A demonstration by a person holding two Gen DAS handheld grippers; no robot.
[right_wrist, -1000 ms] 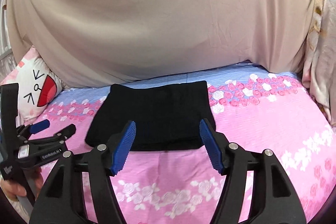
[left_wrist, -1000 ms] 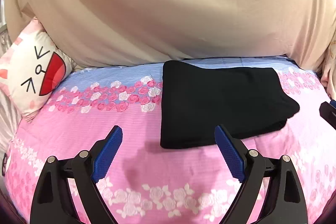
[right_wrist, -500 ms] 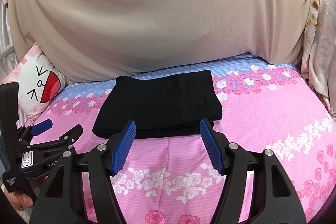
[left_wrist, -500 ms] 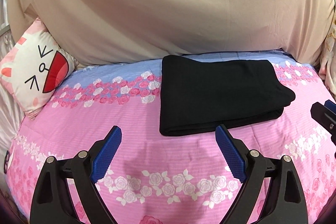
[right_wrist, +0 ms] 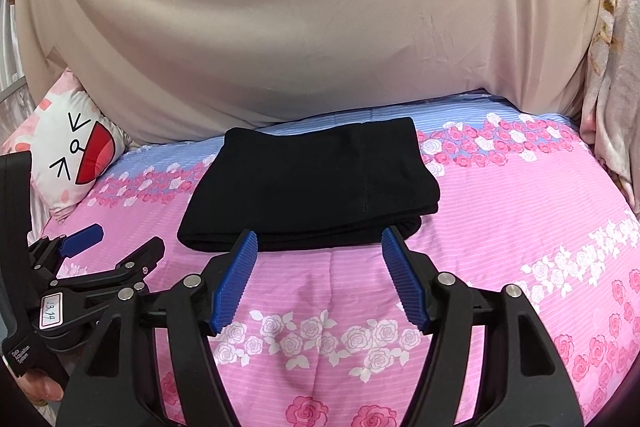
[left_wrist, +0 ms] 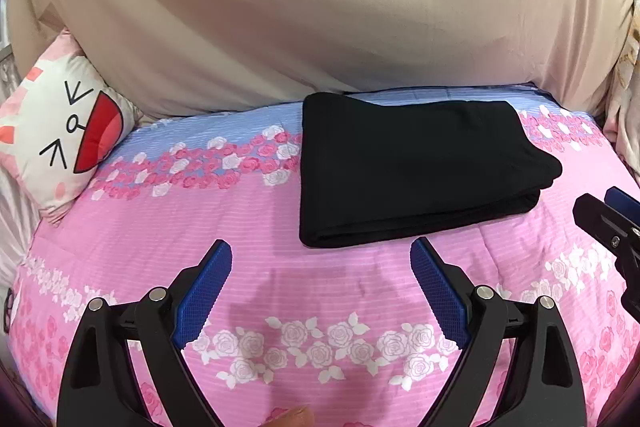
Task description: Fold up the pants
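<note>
Pants: black, folded into a flat layered rectangle, stacked edges showing at the near right corner, lying toward the bed's far edge. Cat-face pillow at far left corner. Left gripper wide open, empty. Right gripper opening, nothing between its jaws; both short of the pants.

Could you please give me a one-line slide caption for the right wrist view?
Black pants lie folded on the floral bedspread; right gripper, opening and empty, sits just short of them.
</note>
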